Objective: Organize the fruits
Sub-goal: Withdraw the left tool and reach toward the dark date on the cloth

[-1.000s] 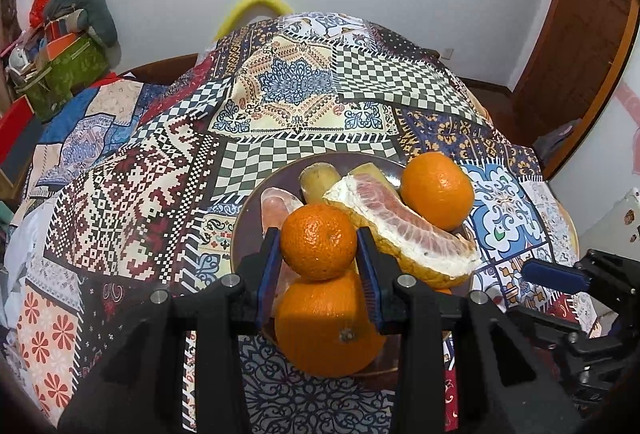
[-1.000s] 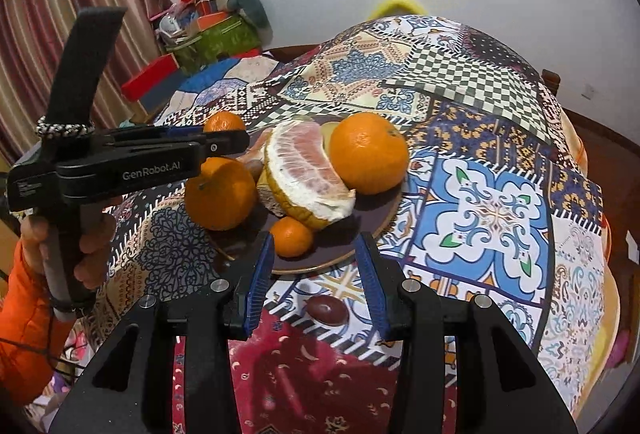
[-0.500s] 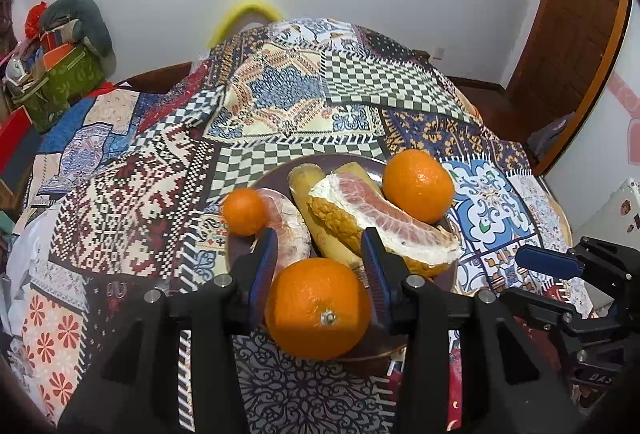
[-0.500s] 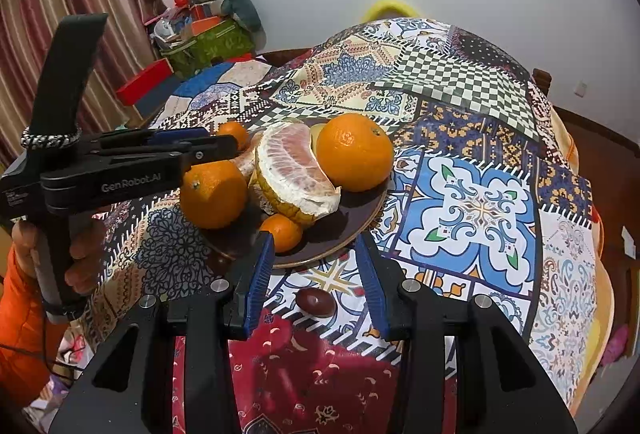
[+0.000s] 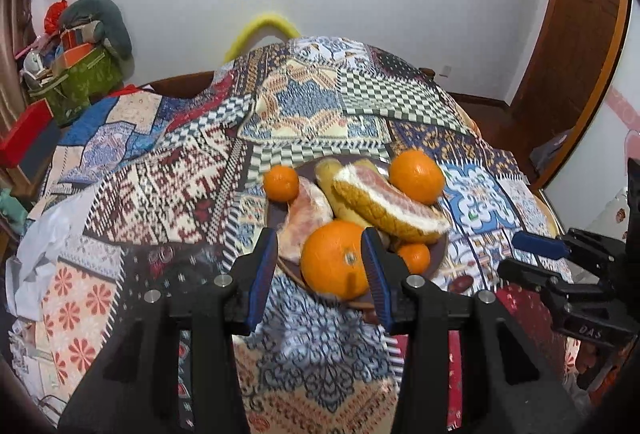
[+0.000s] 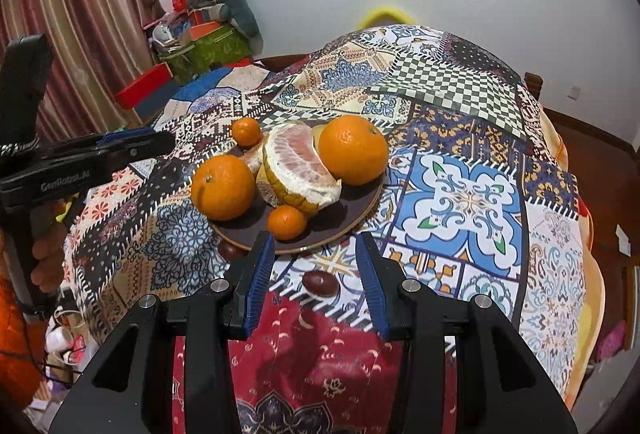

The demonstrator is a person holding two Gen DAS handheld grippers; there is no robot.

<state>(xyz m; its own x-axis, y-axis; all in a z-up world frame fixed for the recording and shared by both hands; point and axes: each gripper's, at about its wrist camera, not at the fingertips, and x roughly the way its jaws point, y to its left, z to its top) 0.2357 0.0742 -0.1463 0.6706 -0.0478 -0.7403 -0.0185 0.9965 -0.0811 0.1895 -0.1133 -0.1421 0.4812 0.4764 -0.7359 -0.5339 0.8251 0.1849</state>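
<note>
A dark plate (image 6: 244, 230) on the patchwork cloth holds two large oranges (image 6: 223, 187) (image 6: 353, 150), a peeled pomelo wedge (image 6: 298, 166) and two small mandarins (image 6: 247, 131) (image 6: 287, 221). My left gripper (image 5: 319, 238) hangs open, short of the plate's near rim and above it. The near large orange (image 5: 336, 258) shows between its fingers but lies on the plate beyond them, untouched. The far mandarin (image 5: 281, 183) rests at the plate's far left edge. My right gripper (image 6: 314, 240) stands open and holds nothing, just above a dark brown oval fruit (image 6: 319, 283) on the cloth.
A second brown fruit (image 6: 232, 250) lies under the plate's near left rim. The left gripper's body (image 6: 132, 150) and the hand holding it fill the left edge of the right wrist view. Boxes and bags (image 5: 76, 74) are piled at the far left. A wooden door (image 5: 576, 74) stands to the right.
The left gripper let go of the small mandarin, which now lies at the plate's far left edge. The gripper then pulled back and up from the plate. The right gripper stayed put.
</note>
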